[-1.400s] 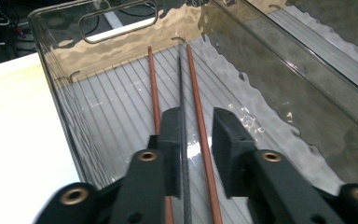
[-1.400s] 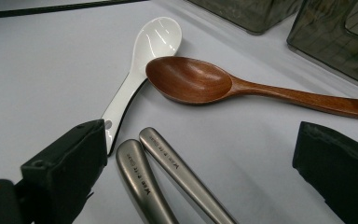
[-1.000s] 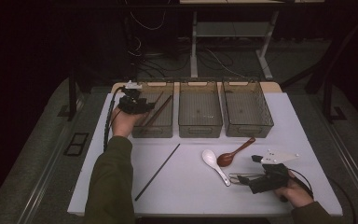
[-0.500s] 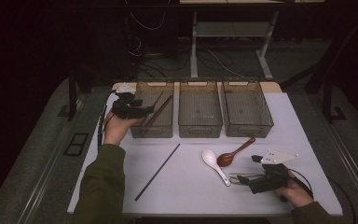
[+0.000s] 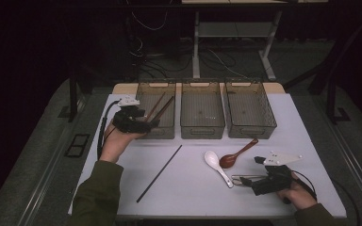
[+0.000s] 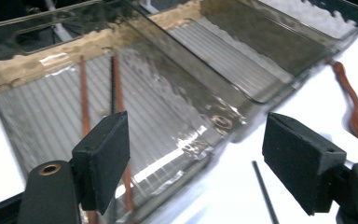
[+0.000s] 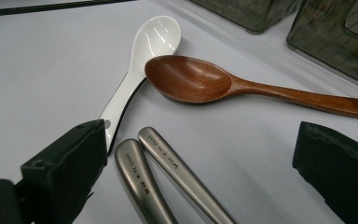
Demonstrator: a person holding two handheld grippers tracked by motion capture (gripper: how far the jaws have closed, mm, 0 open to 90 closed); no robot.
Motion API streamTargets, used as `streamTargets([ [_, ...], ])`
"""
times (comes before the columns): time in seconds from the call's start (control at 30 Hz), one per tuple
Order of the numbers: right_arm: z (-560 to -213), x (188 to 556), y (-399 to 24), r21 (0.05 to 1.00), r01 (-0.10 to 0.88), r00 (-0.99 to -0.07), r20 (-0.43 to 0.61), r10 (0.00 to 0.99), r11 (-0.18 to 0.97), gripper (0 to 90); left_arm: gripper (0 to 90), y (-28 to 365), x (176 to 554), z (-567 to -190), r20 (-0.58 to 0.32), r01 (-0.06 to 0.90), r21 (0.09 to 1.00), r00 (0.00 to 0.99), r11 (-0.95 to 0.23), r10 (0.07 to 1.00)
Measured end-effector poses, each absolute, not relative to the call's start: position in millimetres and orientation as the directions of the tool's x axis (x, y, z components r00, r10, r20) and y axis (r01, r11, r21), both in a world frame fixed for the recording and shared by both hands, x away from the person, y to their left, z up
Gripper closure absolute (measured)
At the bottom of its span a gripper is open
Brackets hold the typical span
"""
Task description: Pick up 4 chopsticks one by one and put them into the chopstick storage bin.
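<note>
Brown chopsticks lie in left bin at table's 10 o'clock; left gripper at bin's 8 o'clock edge, jaws just opening, nothing between them. Black chopstick on table at 6 o'clock. Right gripper released around two metal handles, white spoon, wooden spoon at its 11 o'clock

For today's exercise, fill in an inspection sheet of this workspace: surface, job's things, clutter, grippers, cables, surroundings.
Surface: white table.
Job's things: brown chopsticks leaning in left clear plastic bin; one black chopstick lying on the table; two metal handles, white ceramic spoon, brown wooden spoon.
Clutter: nothing seen.
Grippers: left gripper open, empty, jaws just opening; right gripper open around the handles.
Cables: black cable trailing from the left gripper.
Surroundings: dark floor, desk legs.
</note>
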State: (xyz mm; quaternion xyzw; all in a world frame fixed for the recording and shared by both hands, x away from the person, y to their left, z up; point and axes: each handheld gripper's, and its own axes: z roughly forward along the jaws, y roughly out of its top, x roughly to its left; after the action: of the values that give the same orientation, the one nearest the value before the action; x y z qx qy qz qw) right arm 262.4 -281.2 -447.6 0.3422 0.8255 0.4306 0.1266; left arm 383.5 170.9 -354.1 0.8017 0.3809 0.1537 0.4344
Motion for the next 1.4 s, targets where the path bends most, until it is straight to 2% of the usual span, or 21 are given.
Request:
streamTargets([
  [0.2,-447.2,261.7,-281.1,0.796,0.460,-0.733,0.091,0.675,0.392,3.0,17.7,159.3,364.5,-357.0,-0.059,0.469,0.797,0.688,-0.381,0.723],
  [0.83,-446.7,261.6,-281.9,0.800,0.457,-0.731,0.089,0.676,0.389,3.0,14.5,151.7,306.3,-380.5,-0.068,0.457,0.811,0.694,-0.365,0.717],
  [1.0,-446.8,261.7,-281.8,0.799,0.457,-0.731,0.089,0.676,0.389,3.0,14.4,152.0,292.3,-391.5,-0.087,0.464,0.816,0.688,-0.344,0.721],
  [1.23,-446.9,261.3,-281.4,0.799,0.457,-0.731,0.087,0.677,0.391,3.0,14.8,149.4,275.9,-406.5,-0.063,0.458,0.814,0.681,-0.357,0.730],
  [1.4,-446.8,260.9,-280.9,0.799,0.455,-0.733,0.085,0.674,0.394,3.0,19.5,150.1,268.2,-421.0,-0.081,0.479,0.809,0.666,-0.342,0.742],
])
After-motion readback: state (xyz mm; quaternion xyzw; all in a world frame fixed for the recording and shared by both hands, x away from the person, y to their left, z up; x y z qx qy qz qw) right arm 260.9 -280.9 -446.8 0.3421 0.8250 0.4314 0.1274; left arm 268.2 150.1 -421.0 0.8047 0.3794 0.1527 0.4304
